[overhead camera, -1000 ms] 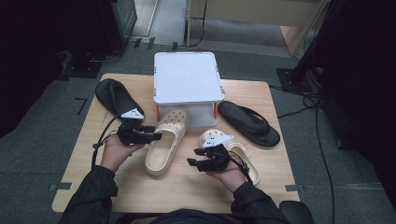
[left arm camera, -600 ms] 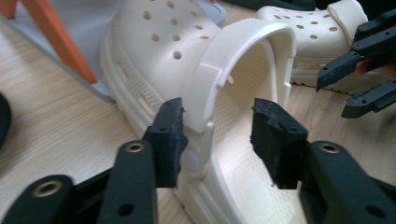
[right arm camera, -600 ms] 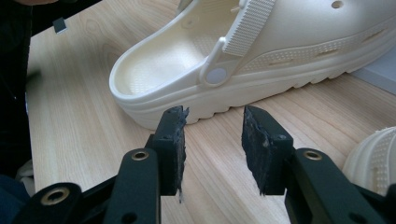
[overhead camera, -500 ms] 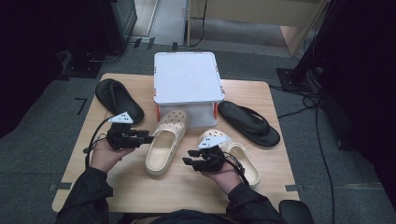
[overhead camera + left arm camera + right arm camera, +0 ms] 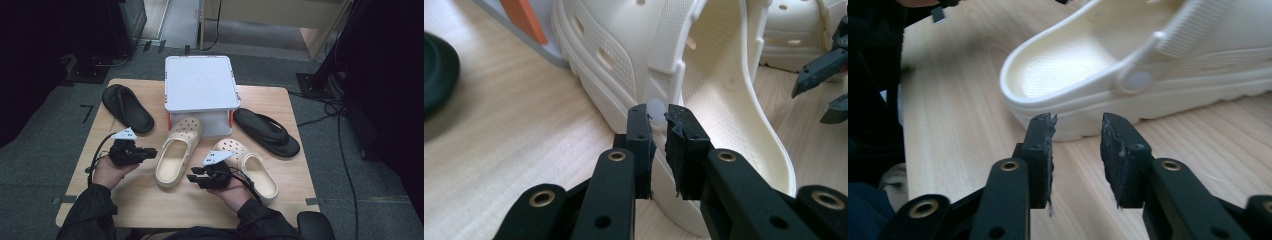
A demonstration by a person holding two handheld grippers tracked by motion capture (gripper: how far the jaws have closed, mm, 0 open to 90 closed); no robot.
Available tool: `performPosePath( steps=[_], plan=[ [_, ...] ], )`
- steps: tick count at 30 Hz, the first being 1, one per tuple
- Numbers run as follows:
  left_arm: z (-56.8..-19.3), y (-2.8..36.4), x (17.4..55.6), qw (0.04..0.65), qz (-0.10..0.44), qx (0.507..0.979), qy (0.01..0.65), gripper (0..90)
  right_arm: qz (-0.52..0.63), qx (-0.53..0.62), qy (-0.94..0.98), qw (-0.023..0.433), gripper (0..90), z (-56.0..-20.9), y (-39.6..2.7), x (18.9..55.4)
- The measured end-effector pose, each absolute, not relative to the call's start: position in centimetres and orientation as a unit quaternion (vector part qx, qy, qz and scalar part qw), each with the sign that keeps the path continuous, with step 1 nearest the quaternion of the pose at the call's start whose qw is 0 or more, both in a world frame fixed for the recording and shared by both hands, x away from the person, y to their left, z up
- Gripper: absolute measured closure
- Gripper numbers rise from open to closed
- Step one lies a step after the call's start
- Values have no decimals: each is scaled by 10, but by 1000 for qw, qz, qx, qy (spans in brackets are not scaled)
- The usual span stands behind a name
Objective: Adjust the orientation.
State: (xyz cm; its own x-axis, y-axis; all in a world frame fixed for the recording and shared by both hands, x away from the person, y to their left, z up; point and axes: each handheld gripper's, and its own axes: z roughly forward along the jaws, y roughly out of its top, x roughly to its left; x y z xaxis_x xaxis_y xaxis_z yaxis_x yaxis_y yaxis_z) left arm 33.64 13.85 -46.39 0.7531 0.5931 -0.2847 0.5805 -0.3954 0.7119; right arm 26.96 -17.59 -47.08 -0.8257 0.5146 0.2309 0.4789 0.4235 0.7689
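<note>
Two cream clogs lie on the wooden table point(image 5: 125, 200): the left clog point(image 5: 177, 150) and the right clog point(image 5: 252, 170). My left gripper point(image 5: 148, 151) points at the left clog's side from the left. Its jaws have just been closing and now stand shut with nothing between them; the left gripper point(image 5: 658, 119) stops short of the strap rivet on the left clog point(image 5: 724, 75). My right gripper point(image 5: 191, 176) points at the same clog's heel. Its jaws have been closing too but remain open around bare air, the right gripper point(image 5: 1078, 132) short of the left clog point(image 5: 1073, 65).
A white box point(image 5: 200, 82) on orange legs stands at the back middle. One black flip-flop point(image 5: 127, 107) lies at the back left, another black flip-flop point(image 5: 267, 131) at the right. The person's sleeves reach in over the table's near edge.
Both hands have drifted left and toward the near edge. The left gripper's jaws went from wide apart to shut. The right gripper's jaws narrowed.
</note>
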Motion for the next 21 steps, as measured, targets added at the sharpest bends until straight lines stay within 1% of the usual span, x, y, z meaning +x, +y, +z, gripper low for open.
performPosePath(
  steps=[3, 4, 6, 7, 8, 10, 11, 15, 17, 21],
  plan=[
    [-466, 141, 334, 424, 4, 833, 355, 808, 449, 288, 846, 18, 675, -473, -170, 268],
    [-467, 142, 333, 426, 1, 832, 356, 809, 450, 287, 846, 19, 658, -474, -168, 267],
    [-468, 142, 332, 423, -3, 832, 359, 810, 452, 292, 842, 28, 587, -475, -166, 268],
    [-469, 143, 332, 421, -10, 833, 358, 810, 454, 297, 839, 32, 571, -475, -166, 269],
    [-469, 143, 331, 421, -10, 833, 358, 810, 457, 303, 835, 31, 546, -475, -166, 272],
    [-471, 143, 330, 418, -16, 834, 360, 811, 466, 324, 823, 27, 459, -474, -167, 276],
    [-472, 142, 330, 415, -16, 836, 359, 811, 471, 332, 817, 24, 431, -475, -167, 279],
    [-476, 137, 330, 404, -25, 842, 355, 813, 480, 353, 803, 16, 398, -476, -164, 286],
    [-477, 135, 330, 401, -29, 845, 352, 812, 475, 349, 808, 14, 398, -476, -158, 288],
    [-478, 134, 332, 401, -34, 843, 357, 828, 467, 344, 814, 26, 391, -478, -151, 289]
  ],
)
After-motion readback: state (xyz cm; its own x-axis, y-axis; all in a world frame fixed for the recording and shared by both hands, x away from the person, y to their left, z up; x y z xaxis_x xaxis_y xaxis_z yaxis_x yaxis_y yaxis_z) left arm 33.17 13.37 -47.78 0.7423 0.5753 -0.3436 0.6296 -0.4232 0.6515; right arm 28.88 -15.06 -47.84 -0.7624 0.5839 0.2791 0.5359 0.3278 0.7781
